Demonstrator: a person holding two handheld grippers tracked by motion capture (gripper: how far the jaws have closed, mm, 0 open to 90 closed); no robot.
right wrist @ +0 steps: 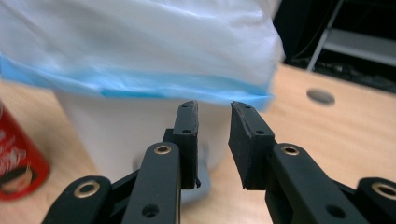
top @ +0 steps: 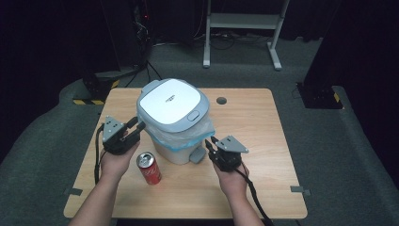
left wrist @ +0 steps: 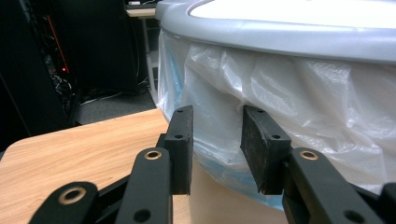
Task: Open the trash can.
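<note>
Standing mid-worktop, the white pedal bin with a grey lid wears a clear plastic liner edged in blue folded over its rim. Left gripper sits at the bin's left side, right gripper at its near right; both have narrowly parted jaws, pinching nothing. A red drink can lies near the bin.

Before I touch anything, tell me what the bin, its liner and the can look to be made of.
Bin: likely plastic, white body under a grey-rimmed white lid, smooth with a soft sheen. Liner: thin translucent plastic film with a blue edge, crinkled and folded over the rim. Can: probably aluminium, red printed wall, bright silvery top with a pull tab.
</note>
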